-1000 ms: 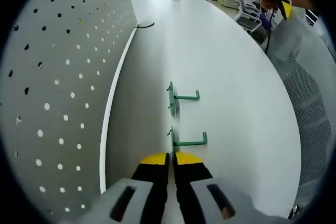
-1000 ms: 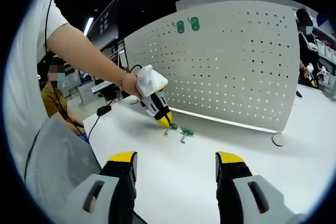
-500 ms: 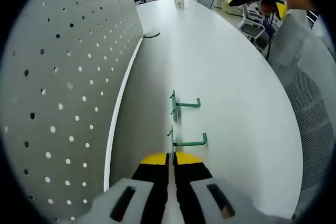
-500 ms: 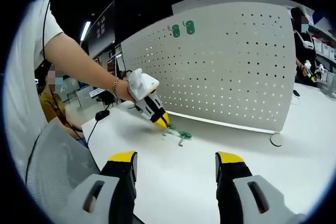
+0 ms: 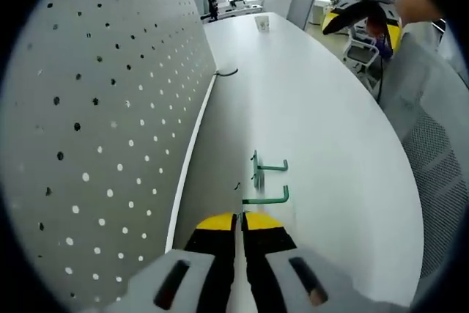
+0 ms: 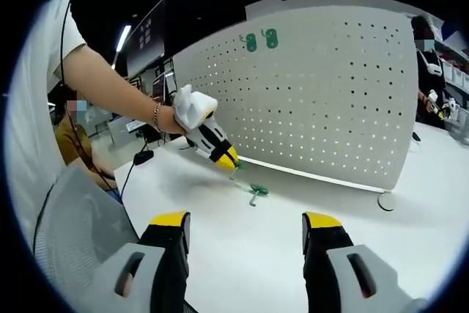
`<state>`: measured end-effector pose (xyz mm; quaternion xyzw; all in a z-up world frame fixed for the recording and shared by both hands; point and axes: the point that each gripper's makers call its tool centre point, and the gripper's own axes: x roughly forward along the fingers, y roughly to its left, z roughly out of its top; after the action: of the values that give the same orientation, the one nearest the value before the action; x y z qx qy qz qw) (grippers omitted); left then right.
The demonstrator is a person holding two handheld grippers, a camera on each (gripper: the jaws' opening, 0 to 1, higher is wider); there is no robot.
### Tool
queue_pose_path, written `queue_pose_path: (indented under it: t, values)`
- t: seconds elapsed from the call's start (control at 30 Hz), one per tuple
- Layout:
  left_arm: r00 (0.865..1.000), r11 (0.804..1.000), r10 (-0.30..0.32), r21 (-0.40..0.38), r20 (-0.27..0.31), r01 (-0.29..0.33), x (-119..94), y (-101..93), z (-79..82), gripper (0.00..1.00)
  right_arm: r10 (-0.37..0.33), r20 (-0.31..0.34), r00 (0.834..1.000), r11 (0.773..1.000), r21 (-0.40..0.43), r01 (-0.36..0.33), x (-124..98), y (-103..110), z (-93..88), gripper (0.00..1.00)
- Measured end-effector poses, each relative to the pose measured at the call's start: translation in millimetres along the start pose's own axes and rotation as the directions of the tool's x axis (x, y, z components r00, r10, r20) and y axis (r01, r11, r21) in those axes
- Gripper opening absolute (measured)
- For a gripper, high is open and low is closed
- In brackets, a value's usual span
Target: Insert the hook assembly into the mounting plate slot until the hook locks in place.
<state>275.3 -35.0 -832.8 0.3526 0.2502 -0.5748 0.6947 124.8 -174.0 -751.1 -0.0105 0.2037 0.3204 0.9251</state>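
Observation:
My left gripper (image 5: 239,219) is shut on a green hook (image 5: 264,198), whose arm sticks out to the right just beyond the yellow tips. In the right gripper view the left gripper (image 6: 226,157) hangs above the white table (image 6: 293,232) with that hook (image 6: 234,174) dangling under its tips. A second green hook (image 5: 268,168) (image 6: 256,191) lies on the table just past it. The white pegboard (image 5: 88,108) (image 6: 330,93) stands upright close by. My right gripper (image 6: 245,229) is open and holds nothing; it also hovers far off (image 5: 363,12).
Two green pieces (image 6: 261,39) hang near the pegboard's top edge. A mesh chair (image 5: 432,152) (image 6: 73,232) stands at the table's edge. A cup (image 5: 261,23) and a dark cable (image 5: 227,72) lie farther along the table. A person (image 6: 426,49) stands behind the board.
The left gripper has risen from the table with the nearer hook in it and swung closer to the pegboard. The second hook stays on the table. The right gripper has held still.

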Motion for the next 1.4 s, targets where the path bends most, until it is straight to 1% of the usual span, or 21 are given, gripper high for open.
queue_pose_path:
  t: [0.13, 0.3, 0.5, 0.57, 0.63, 0.73, 0.77, 0.83, 0.9, 1.17, 1.4]
  values:
    - [1.000, 1.000, 0.020, 0.003, 0.023, -0.020, -5, -0.1, 5.8, 0.03, -0.003, -0.003, 1.000, 1.000, -0.003, 0.002, 1, 0, 0.0, 0.63]
    - [0.998, 0.999, 0.044, 0.005, 0.047, -0.045, -11, -1.0, 11.4, 0.03, -0.004, 0.004, 1.000, 1.000, -0.007, 0.004, 1, -1, 2.8, 0.64]
    - [0.994, 0.997, 0.080, -0.018, 0.077, -0.079, -19, -1.5, 14.8, 0.03, -0.007, 0.015, 1.000, 1.000, 0.004, 0.007, 1, 0, 6.1, 0.66]
    - [0.991, 0.995, 0.093, -0.028, 0.100, -0.091, -23, -2.2, 18.5, 0.03, -0.007, 0.019, 1.000, 1.000, 0.007, 0.007, 1, 0, 6.8, 0.66]
    - [0.989, 0.994, 0.103, -0.041, 0.104, -0.099, -26, -2.7, 19.4, 0.03, -0.006, 0.024, 1.000, 1.000, 0.009, 0.005, 0, 1, 8.3, 0.66]
    - [0.986, 0.993, 0.111, -0.062, 0.127, -0.104, -31, -3.7, 23.6, 0.03, -0.004, 0.033, 0.999, 1.000, 0.024, 0.004, 0, 2, 10.0, 0.65]
    - [0.983, 0.992, 0.119, -0.068, 0.143, -0.110, -33, -3.9, 26.7, 0.03, -0.006, 0.037, 0.999, 1.000, 0.026, 0.005, 0, 2, 11.4, 0.65]
    - [0.980, 0.990, 0.128, -0.082, 0.151, -0.117, -36, -3.3, 27.9, 0.03, -0.006, 0.046, 0.999, 1.000, 0.027, 0.005, 0, 3, 13.8, 0.65]
    - [0.974, 0.988, 0.137, -0.098, 0.178, -0.121, -40, -3.9, 32.7, 0.03, -0.004, 0.050, 0.999, 1.000, 0.030, 0.003, 0, 4, 15.1, 0.65]
    - [0.958, 0.982, 0.180, -0.106, 0.223, -0.159, -53, -6.5, 45.4, 0.03, -0.004, 0.066, 0.998, 0.999, 0.036, 0.001, 1, 6, 19.2, 0.65]
    - [0.938, 0.973, 0.219, -0.134, 0.268, -0.189, -68, -8.1, 56.1, 0.03, -0.003, 0.081, 0.997, 0.999, 0.037, 0.000, 1, 8, 23.5, 0.65]
